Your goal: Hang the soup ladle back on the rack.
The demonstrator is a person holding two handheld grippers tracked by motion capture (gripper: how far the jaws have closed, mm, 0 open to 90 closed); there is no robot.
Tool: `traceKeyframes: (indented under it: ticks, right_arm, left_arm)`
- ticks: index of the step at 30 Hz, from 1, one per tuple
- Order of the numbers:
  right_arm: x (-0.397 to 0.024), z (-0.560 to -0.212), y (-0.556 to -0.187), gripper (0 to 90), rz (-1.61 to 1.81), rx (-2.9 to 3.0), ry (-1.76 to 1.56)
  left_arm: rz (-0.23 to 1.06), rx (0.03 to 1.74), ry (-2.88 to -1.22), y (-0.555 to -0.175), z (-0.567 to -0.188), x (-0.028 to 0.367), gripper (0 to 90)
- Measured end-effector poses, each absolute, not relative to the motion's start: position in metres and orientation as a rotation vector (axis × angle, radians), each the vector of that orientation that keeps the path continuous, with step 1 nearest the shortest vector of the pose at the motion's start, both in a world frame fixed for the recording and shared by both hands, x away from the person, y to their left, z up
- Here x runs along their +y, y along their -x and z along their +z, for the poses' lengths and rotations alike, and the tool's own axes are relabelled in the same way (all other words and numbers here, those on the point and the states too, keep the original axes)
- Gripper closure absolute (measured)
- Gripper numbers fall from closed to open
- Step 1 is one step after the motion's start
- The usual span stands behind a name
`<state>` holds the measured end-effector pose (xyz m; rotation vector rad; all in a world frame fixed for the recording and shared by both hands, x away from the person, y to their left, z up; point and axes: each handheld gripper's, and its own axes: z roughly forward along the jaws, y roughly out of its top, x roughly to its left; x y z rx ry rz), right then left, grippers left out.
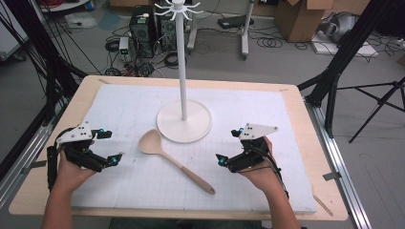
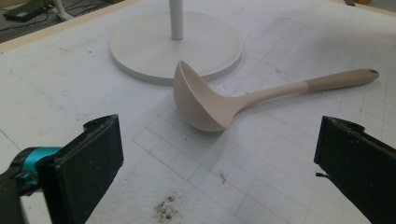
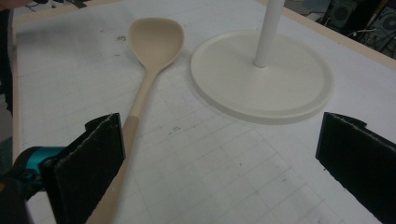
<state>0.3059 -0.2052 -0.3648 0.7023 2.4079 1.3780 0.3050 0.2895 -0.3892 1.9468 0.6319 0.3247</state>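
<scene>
Ladle: beige, lies flat on the white gridded mat, bowl up, just beside the stand's base at its 8 o'clock; handle runs toward 4 o'clock.
Left gripper: at the ladle's 9 o'clock, near the bowl, apart from it; jaws spread wide, nothing between them.
Right gripper: at the ladle's 3 o'clock, near the handle, not touching; jaws spread wide, bare.
Stand: white pole on a round base, upright at mat centre, hooks on top.
Table: pale wood, under the mat.
</scene>
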Motion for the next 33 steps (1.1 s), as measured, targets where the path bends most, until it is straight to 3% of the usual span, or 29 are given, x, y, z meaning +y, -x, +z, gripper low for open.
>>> traceKeyframes:
  ticks: [22, 33]
  right_arm:
    - [-0.183, -0.368, -0.313, 0.3, 1.363, 2.463, -0.664]
    - [-0.144, -0.379, -0.324, 0.3, 1.332, 2.561, -0.617]
  left_arm:
    - [0.326, 0.627, -1.952, -0.305, -0.390, 0.290, 1.7]
    - [0.322, 0.622, -1.959, -0.305, -0.390, 0.287, 1.7]
